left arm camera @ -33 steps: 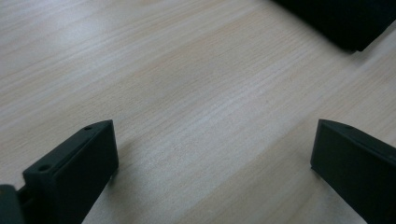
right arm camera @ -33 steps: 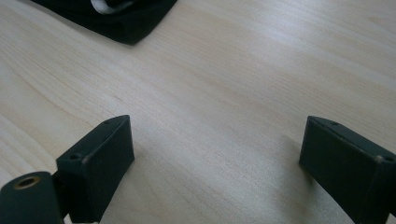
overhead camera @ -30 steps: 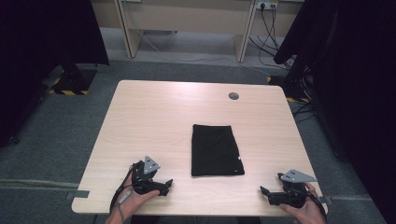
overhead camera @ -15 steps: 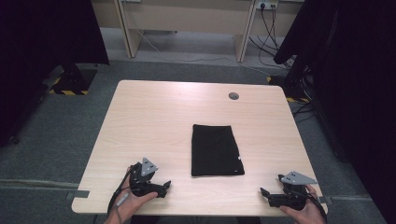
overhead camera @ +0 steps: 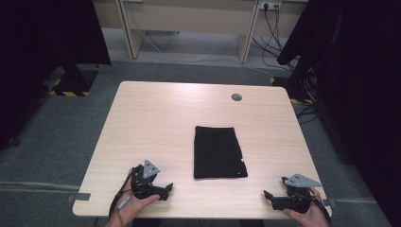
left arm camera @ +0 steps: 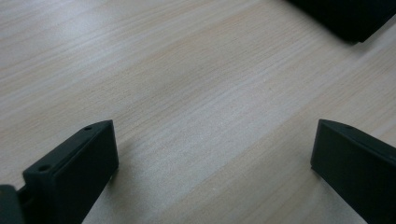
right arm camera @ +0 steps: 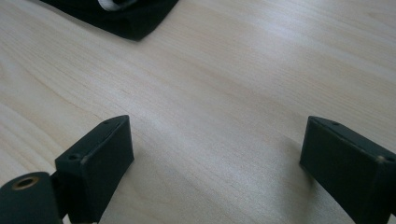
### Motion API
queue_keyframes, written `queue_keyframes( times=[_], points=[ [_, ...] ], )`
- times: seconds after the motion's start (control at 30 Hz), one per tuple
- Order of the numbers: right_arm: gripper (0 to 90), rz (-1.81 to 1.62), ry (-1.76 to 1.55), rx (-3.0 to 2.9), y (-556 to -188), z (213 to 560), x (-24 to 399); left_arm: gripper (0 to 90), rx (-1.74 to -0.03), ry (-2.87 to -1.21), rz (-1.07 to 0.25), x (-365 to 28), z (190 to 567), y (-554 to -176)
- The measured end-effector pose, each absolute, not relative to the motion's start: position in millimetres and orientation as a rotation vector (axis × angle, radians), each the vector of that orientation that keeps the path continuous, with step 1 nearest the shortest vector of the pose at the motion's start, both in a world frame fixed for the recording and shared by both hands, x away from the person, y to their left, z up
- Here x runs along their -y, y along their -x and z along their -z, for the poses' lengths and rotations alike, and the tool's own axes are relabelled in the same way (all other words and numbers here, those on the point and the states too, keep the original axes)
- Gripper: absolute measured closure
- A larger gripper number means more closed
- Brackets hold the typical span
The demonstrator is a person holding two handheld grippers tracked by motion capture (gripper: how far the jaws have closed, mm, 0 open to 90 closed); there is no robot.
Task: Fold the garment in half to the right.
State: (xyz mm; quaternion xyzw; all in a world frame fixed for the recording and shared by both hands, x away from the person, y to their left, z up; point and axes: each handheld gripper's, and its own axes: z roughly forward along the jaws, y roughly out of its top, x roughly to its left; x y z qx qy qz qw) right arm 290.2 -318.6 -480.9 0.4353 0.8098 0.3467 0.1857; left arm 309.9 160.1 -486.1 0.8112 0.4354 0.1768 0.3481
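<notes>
While the left gripper rests at the near left edge with jaws wide and empty, the folded black cloth lies flat and ungrasped at table centre, and the right gripper, equally wide, waits near right. Handling appears unstarted. The pale wooden table stands on grey carpet.

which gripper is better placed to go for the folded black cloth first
Left, marginally. The left gripper sits nearer the black cloth's near left corner than the right gripper does to its right corner. Both are open, empty, resting on the table.
</notes>
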Motion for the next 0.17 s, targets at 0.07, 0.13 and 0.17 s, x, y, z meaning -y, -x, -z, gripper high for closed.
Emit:
queue_keyframes(
  times=[0.07, 0.13, 0.17],
  points=[
    [9.8, -0.976, -1.225, -2.282, -290.3, 480.9, 318.5, 0.0, -1.129, -2.103, -0.458, -160.1, 486.1, -309.9],
    [9.8, -0.976, -1.226, -2.282, -290.3, 480.9, 318.5, 0.0, -1.129, -2.103, -0.458, -160.1, 486.1, -309.9],
    [9.8, -0.975, -1.226, -2.282, -290.3, 480.8, 318.4, 0.0, -1.129, -2.103, -0.458, -160.1, 486.1, -309.9]
  ],
)
